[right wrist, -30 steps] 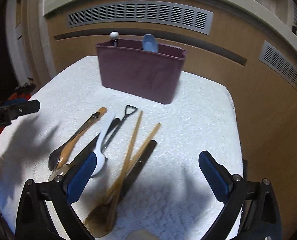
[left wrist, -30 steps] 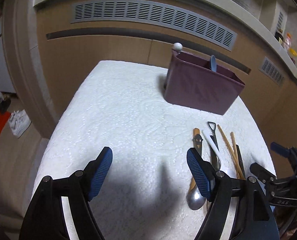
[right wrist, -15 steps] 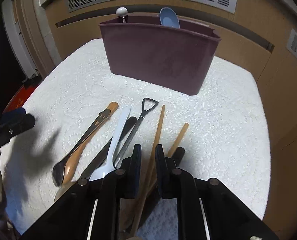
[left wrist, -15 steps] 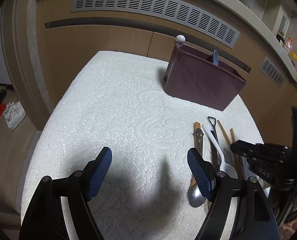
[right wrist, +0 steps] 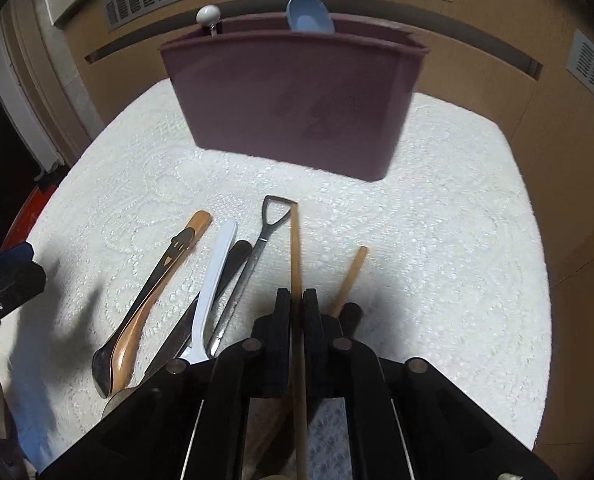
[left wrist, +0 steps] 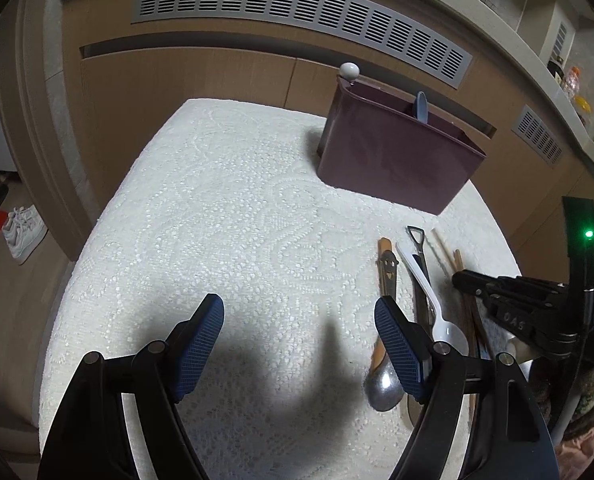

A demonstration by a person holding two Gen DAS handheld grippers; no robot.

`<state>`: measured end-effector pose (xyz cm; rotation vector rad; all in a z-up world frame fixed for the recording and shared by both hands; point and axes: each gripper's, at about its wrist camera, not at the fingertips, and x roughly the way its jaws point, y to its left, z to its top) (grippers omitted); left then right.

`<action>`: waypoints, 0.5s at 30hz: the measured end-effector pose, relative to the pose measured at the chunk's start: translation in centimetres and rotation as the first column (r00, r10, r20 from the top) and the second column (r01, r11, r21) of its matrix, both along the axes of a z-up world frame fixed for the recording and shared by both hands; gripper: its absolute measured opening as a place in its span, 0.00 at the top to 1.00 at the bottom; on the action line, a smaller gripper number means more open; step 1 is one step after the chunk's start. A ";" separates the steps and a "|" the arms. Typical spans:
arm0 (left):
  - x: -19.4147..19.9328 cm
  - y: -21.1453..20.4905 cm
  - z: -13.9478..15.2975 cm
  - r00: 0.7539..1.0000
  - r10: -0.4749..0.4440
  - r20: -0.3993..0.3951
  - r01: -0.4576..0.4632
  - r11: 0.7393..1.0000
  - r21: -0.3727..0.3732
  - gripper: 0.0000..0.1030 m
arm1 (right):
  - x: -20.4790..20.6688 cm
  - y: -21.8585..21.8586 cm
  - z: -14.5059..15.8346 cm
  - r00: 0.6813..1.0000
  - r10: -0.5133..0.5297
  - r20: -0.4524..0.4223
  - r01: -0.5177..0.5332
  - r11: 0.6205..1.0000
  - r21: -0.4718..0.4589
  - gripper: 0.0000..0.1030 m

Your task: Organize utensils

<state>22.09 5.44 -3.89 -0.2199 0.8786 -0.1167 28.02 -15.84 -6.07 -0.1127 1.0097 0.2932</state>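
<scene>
A wooden chopstick point(right wrist: 295, 256) is clamped by the right tool point(right wrist: 296, 312); the left tool point(left wrist: 299, 340) is held spread, empty, above the bench point(left wrist: 225, 216).

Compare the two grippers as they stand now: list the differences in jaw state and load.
The left gripper stands wide open with only bare tablecloth between its blue pads; the right gripper is shut on a wooden chopstick. The left gripper hangs beside the row of utensils; the right gripper sits over that row. Both tilt down toward the table and face the maroon holder.
</scene>
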 end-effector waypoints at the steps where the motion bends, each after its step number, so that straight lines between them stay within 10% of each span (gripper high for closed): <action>1: 0.0 -0.3 0.0 1.000 -0.008 0.000 0.008 1.000 0.004 0.24 | -0.4 -0.6 0.4 1.000 -0.011 0.014 0.011 1.000 0.013 0.95; 10: -0.4 -4.7 0.6 0.989 -0.148 0.013 0.148 0.989 -0.030 0.26 | -3.8 -5.5 2.7 0.993 -0.104 0.060 0.099 0.992 0.078 0.94; 15: 0.3 -8.7 0.1 0.963 -0.267 -0.042 0.266 0.964 -0.026 0.69 | -5.0 -7.5 1.2 0.987 -0.156 0.039 0.150 0.982 0.112 0.94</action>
